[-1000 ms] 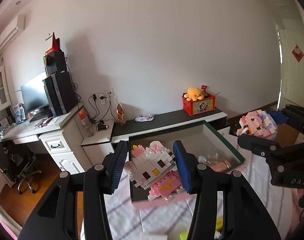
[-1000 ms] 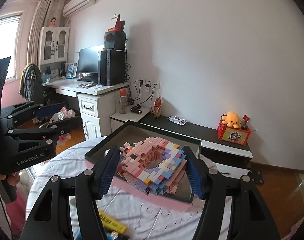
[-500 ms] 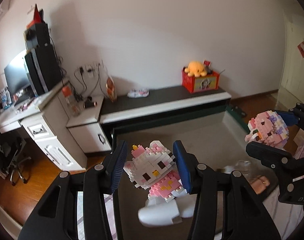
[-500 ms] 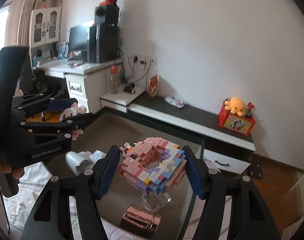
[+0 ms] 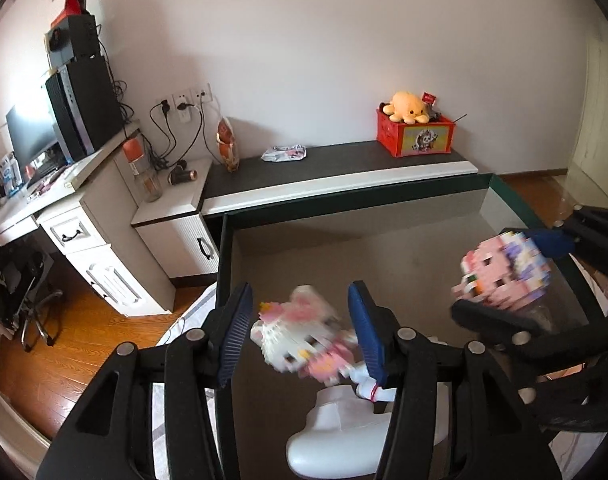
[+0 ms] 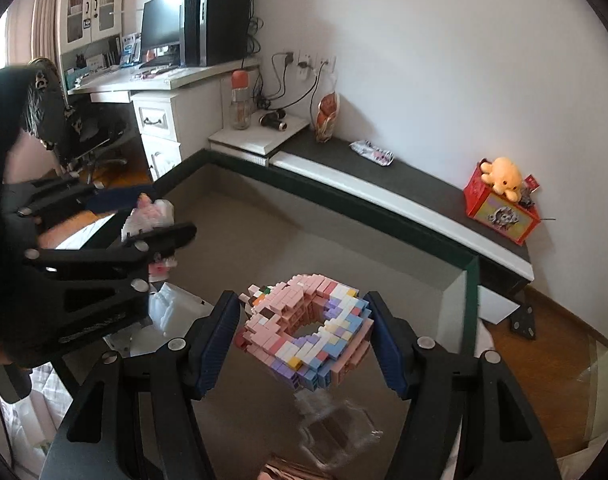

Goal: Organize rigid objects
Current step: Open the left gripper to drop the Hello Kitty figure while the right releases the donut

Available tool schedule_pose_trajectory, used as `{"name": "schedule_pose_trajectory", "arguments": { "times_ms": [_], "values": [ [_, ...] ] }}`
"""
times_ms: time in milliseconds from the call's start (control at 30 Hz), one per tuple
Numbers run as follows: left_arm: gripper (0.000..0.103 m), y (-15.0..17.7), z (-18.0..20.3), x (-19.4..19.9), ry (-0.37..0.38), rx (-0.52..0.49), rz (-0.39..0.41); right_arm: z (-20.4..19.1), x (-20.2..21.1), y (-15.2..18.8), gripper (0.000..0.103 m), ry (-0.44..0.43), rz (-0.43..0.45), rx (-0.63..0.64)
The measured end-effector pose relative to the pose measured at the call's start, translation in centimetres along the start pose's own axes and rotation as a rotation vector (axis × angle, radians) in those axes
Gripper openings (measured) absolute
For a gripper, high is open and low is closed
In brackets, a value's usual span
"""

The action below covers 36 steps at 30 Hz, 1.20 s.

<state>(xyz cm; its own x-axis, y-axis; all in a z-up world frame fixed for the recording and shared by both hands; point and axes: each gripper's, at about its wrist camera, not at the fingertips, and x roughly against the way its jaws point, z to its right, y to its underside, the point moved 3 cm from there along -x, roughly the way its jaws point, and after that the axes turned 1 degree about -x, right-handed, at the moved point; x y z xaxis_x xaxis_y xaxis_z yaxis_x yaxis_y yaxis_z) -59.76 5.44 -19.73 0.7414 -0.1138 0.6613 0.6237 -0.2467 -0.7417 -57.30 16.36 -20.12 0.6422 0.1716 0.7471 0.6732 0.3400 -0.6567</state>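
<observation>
Left gripper (image 5: 301, 338) jaws opening, blurred cat (image 5: 299, 340) loose between them over the box (image 5: 384, 256). Right gripper (image 6: 304, 340) pinches the donut (image 6: 306, 338); lower it before letting go.

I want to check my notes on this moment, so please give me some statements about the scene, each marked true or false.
1. The right gripper holds a ring-shaped brick model. True.
2. The orange plush octopus sits on a blue crate. False: the crate is red.
3. The cat brick model is over the dark-rimmed box. True.
4. The dark-rimmed box has nothing inside. False: a white object and a clear plastic item lie in it.
</observation>
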Motion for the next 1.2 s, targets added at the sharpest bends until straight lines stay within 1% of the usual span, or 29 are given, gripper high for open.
{"name": "schedule_pose_trajectory", "arguments": {
  "times_ms": [133,167,200,233,433,533,767,867,900,933,1033,1100,1167,1200],
  "values": [
    [0.059,0.3,-0.1,0.2,-0.001,0.007,0.001,-0.3,-0.8,0.2,0.065,-0.002,-0.019,0.002],
    [0.067,0.3,-0.2,0.3,-0.003,0.014,0.007,-0.3,-1.0,0.1,0.065,-0.003,-0.025,0.001],
    [0.071,0.2,-0.3,0.4,-0.004,0.015,0.014,-0.4,-1.2,0.1,0.065,-0.005,-0.033,0.001],
    [0.077,0.1,-0.4,0.5,-0.006,0.017,0.022,-0.5,-1.2,0.0,0.065,0.000,-0.033,0.004],
    [0.079,0.2,-0.8,1.0,-0.010,0.023,0.035,-0.5,-1.6,-0.5,0.065,0.002,-0.049,-0.006],
    [0.084,0.2,-1.0,1.1,-0.016,0.028,0.041,-0.5,-1.6,-0.5,0.065,-0.002,-0.052,-0.016],
    [0.093,0.3,-1.3,1.5,-0.031,0.042,0.056,-0.8,-1.4,-0.4,0.066,0.002,-0.042,-0.019],
    [0.095,0.3,-1.6,1.9,-0.036,0.054,0.065,-0.8,-0.8,-0.4,0.073,0.021,-0.013,-0.024],
    [0.095,0.3,-1.8,2.1,-0.038,0.058,0.067,-0.8,-0.5,-0.4,0.080,0.027,0.003,-0.028],
    [0.095,0.3,-1.9,2.4,-0.041,0.062,0.070,-0.7,-0.1,-0.4,0.081,0.026,0.019,-0.036],
    [0.097,0.0,-2.4,4.0,-0.042,0.083,0.097,-0.5,1.6,-0.3,0.082,0.011,0.055,-0.064],
    [0.099,-0.1,-2.6,5.8,-0.035,0.099,0.130,-0.3,3.0,-0.2,0.083,0.029,0.081,-0.068],
    [0.102,0.0,-2.8,8.0,-0.036,0.106,0.168,-0.1,5.0,-0.1,0.087,0.043,0.112,-0.074],
    [0.103,0.2,-2.9,9.3,-0.038,0.105,0.188,0.0,6.0,0.1,0.093,0.051,0.128,-0.079]
  ]
}}
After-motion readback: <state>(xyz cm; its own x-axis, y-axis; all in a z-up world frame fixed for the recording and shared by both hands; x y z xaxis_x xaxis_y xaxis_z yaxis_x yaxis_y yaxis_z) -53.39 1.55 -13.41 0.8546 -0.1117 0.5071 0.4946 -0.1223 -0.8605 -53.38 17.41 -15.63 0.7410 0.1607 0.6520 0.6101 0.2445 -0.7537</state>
